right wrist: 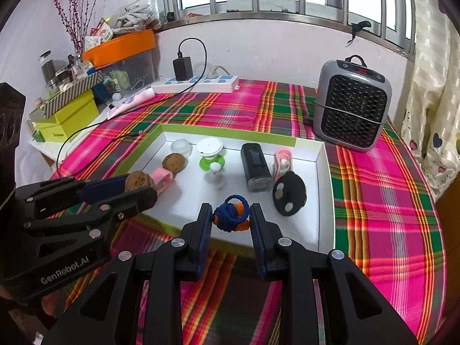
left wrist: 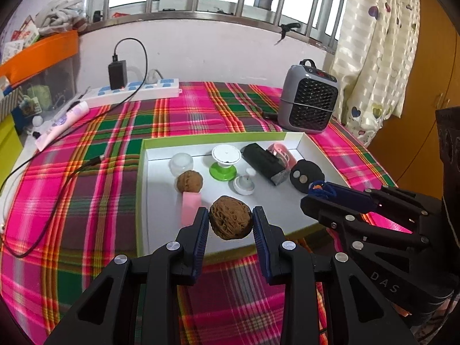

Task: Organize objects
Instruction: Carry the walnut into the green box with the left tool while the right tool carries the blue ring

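progress: most items already sit in the white tray [left wrist: 152, 155] — a second walnut [left wrist: 189, 182], pink block [left wrist: 190, 206], black box [left wrist: 263, 163], black pouch [left wrist: 305, 174]; two items are off the tray floor in the grippers, placing looks left to do
left gripper [left wrist: 231, 220]: pads clamped on a walnut [left wrist: 231, 220], carried above the tray's near edge
right gripper [right wrist: 231, 218]: nearly closed, pinching a blue-orange cord knot [right wrist: 231, 214], above the tray's near part
surface: plaid-covered table [right wrist: 382, 201]
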The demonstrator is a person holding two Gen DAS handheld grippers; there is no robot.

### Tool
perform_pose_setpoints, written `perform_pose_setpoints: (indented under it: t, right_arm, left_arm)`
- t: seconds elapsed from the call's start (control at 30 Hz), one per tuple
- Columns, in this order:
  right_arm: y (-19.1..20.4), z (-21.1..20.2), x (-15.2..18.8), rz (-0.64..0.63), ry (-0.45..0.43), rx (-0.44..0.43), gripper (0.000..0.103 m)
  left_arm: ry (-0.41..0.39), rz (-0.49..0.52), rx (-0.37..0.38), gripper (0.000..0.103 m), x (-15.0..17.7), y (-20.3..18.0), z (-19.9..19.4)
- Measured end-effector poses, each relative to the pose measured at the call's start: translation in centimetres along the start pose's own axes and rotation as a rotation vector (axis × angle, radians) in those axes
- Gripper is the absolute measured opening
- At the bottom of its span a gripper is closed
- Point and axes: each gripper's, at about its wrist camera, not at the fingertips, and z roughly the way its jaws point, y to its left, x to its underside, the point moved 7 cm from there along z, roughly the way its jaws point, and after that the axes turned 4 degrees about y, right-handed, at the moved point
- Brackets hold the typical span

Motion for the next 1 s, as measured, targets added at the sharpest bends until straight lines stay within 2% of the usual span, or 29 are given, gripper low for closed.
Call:
perform_pose_setpoints:
  t: [0.6,1.0]
  right_arm:
    - [-1.4,3.6,-0.5,-0.027,0.071,-0.017,0.028]
    - [-1.7,4.6,-0.2,-0.026,0.091,-0.016,0.028]
  left_arm:
    - [0.074,0.032,-0.016,0.029,-0.6,0.0,3.7]
    - [0.079,0.042,-0.025,0.029,-0.6,0.0,4.4]
